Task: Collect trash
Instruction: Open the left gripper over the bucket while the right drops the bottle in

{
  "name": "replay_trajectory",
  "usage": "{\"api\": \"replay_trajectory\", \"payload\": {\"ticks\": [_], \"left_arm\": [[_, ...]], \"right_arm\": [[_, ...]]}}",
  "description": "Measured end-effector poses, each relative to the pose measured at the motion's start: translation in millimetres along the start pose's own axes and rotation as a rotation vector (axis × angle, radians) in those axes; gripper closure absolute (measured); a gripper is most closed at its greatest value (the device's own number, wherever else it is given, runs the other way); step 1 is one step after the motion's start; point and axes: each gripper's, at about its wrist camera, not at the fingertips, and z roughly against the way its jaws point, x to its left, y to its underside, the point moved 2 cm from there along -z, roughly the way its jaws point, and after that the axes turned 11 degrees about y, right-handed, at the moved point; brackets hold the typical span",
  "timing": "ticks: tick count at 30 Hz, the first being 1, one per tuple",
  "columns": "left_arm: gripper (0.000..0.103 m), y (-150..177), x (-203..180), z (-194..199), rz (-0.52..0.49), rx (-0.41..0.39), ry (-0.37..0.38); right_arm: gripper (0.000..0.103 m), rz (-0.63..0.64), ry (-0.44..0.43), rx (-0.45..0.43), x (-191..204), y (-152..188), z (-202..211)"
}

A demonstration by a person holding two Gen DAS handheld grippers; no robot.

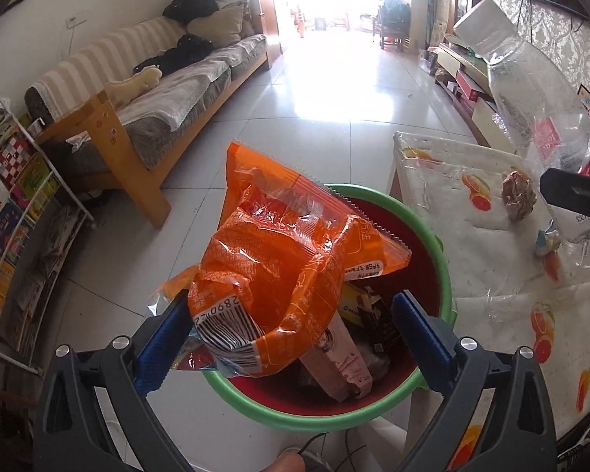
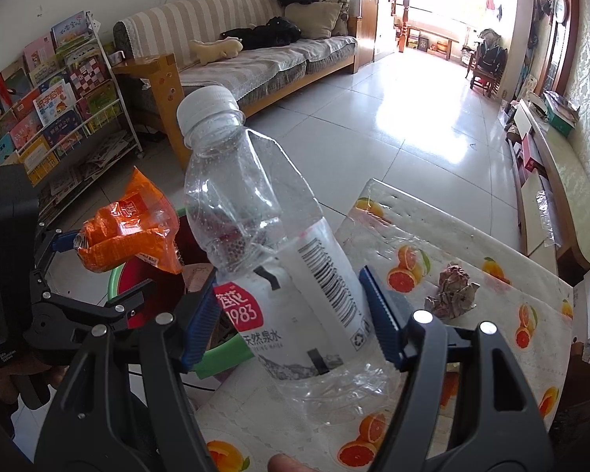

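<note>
Left tongs gape wide around a crinkled orange plastic wrapper over the green-rimmed red bin holding cartons. Right tongs clamp a clear plastic bottle above the fruit-patterned worktop.

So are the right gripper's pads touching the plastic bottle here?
Touching. In the right wrist view both blue pads of the right gripper press the labelled sides of the plastic bottle, with no gap visible.
</note>
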Motion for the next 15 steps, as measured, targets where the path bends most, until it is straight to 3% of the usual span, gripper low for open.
{"api": "replay_trajectory", "payload": {"ticks": [2, 4, 6, 8, 10, 11, 13, 15], "left_arm": [[0.008, 2.4, -8.7, 0.8, -0.104, -0.021, -0.085], [0.007, 4.0, -17.2, -2.1, -0.148, 0.000, -0.030], [0.008, 4.1, -17.7, 3.5, -0.181, -0.071, -0.199], [0.006, 5.6, -18.2, -8.5, -0.161, 0.026, -0.075], [0.007, 6.3, -23.7, -1.2, -0.195, -0.030, -0.145], [0.007, 5.6, -23.8, 2.7, -0.168, -0.039, -0.092], [0.007, 8.4, -28.4, 6.4, -0.182, -0.056, -0.084], [0.007, 10.2, -26.6, 12.3, -0.138, -0.077, -0.014]], "right_arm": [[0.036, 0.000, -0.001, 0.001, 0.9, 0.1, -1.0], [0.036, 0.002, -0.004, 0.000, 2.0, 0.1, -1.2], [0.036, 0.002, -0.004, -0.003, 2.0, 0.9, -1.0], [0.036, 0.006, -0.007, 0.004, 2.5, 2.1, -3.2], [0.036, 0.010, -0.012, 0.010, 3.2, 2.0, -5.2], [0.036, 0.016, -0.015, 0.006, 4.0, 1.3, -5.2], [0.036, 0.036, -0.021, 0.001, 4.2, -1.4, -6.7], [0.036, 0.053, -0.034, -0.010, 4.9, -5.8, -9.1]]}}
